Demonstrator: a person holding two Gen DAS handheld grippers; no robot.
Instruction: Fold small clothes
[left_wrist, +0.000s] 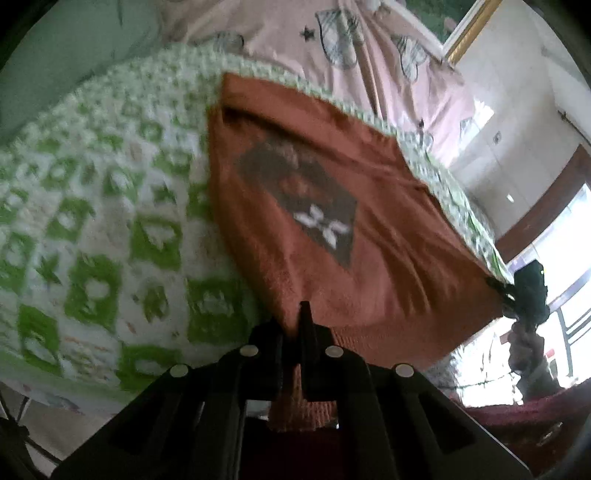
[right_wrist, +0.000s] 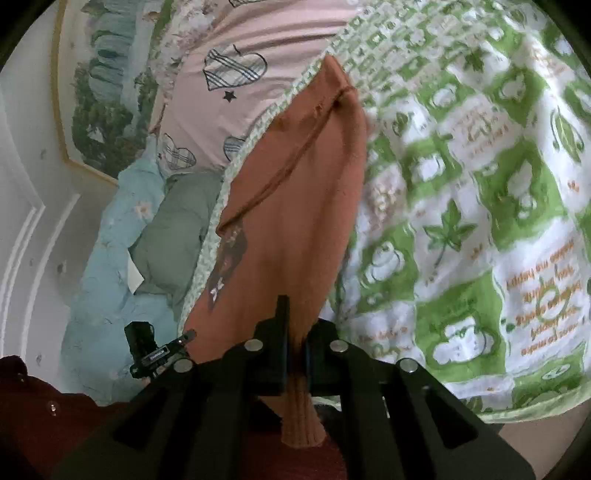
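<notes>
A small rust-orange knitted sweater (left_wrist: 351, 229) with a dark diamond patch and a white flower lies spread on a green-and-white patterned blanket (left_wrist: 92, 221). My left gripper (left_wrist: 295, 325) is shut on the sweater's near ribbed hem, which hangs out behind its fingers. In the right wrist view the same sweater (right_wrist: 295, 206) stretches away from me. There my right gripper (right_wrist: 293, 332) is shut on the other corner of the ribbed hem. The other gripper (right_wrist: 155, 354) shows at the lower left of that view, and the right one (left_wrist: 524, 291) shows at the sweater's far corner in the left wrist view.
The blanket (right_wrist: 461, 221) covers a bed. Beyond it lies pink bedding with heart prints (left_wrist: 369, 48), a light blue quilt (right_wrist: 107, 266) and a grey-green pillow (right_wrist: 177, 236). A framed landscape picture (right_wrist: 103, 92) hangs on the white wall. A dark red sleeve (right_wrist: 37, 417) is near me.
</notes>
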